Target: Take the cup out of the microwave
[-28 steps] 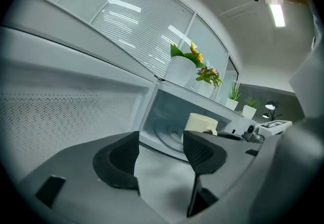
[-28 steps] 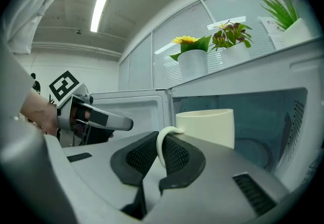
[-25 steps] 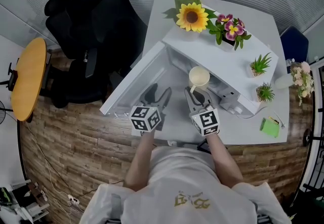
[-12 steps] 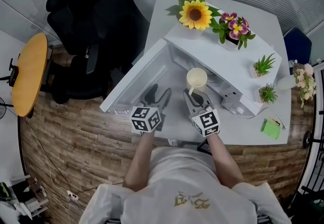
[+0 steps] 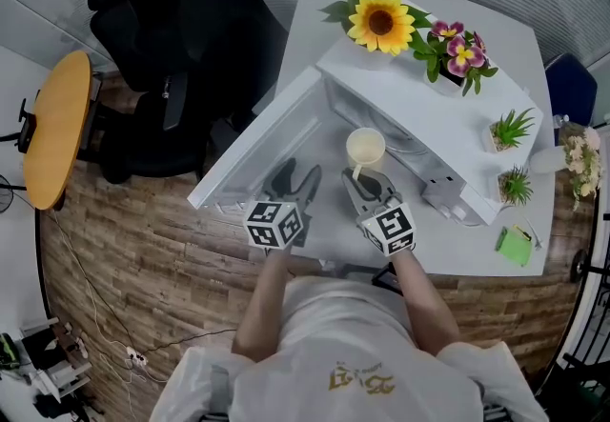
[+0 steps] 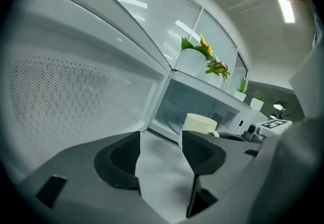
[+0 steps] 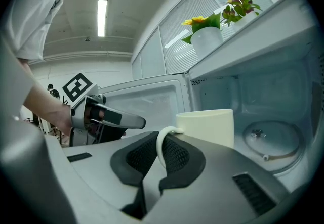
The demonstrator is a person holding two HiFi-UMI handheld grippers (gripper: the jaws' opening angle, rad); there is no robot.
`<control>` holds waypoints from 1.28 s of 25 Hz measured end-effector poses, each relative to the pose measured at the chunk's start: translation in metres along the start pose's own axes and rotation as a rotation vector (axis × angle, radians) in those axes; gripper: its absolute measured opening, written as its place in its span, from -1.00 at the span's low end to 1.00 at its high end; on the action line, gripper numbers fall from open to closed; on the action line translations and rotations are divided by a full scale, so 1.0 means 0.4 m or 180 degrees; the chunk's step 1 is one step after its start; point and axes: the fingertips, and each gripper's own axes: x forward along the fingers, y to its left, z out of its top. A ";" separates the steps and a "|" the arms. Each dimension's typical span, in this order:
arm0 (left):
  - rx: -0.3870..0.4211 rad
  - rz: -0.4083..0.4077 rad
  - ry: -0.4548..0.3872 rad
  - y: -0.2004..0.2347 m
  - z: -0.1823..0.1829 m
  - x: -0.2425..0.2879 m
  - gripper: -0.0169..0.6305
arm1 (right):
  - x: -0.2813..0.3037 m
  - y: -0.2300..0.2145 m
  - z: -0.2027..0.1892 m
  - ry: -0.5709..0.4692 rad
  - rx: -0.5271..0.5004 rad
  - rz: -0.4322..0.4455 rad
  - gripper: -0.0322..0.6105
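Overhead, the cup [image 5: 366,148] is seen just outside the open microwave [image 5: 419,96]. In the left gripper view, the left gripper [image 6: 161,142] is held spread and empty. In the right gripper view, the cup's handle [image 7: 161,139] is pinched by the right gripper [image 7: 158,154].

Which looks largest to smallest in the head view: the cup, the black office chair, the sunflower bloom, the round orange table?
1. black office chair
2. round orange table
3. sunflower bloom
4. cup
The bloom stands on the microwave, nearer the camera, so its lead over the cup is unsure.
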 end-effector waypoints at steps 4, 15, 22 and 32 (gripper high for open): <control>-0.0021 0.0016 0.0047 0.008 -0.018 0.004 -0.14 | 0.014 0.004 -0.019 0.0054 0.0045 0.0103 -0.81; -0.0135 0.0095 0.0091 0.049 -0.047 0.009 -0.15 | 0.059 0.018 -0.081 0.0246 0.0083 0.0360 -0.81; -0.0178 0.0123 0.0128 0.064 -0.059 0.019 -0.15 | 0.082 0.025 -0.116 0.0346 0.0064 0.0482 -0.81; -0.0220 0.0127 0.0162 0.068 -0.067 0.037 -0.15 | 0.091 0.033 -0.135 0.0351 0.0077 0.0636 -0.80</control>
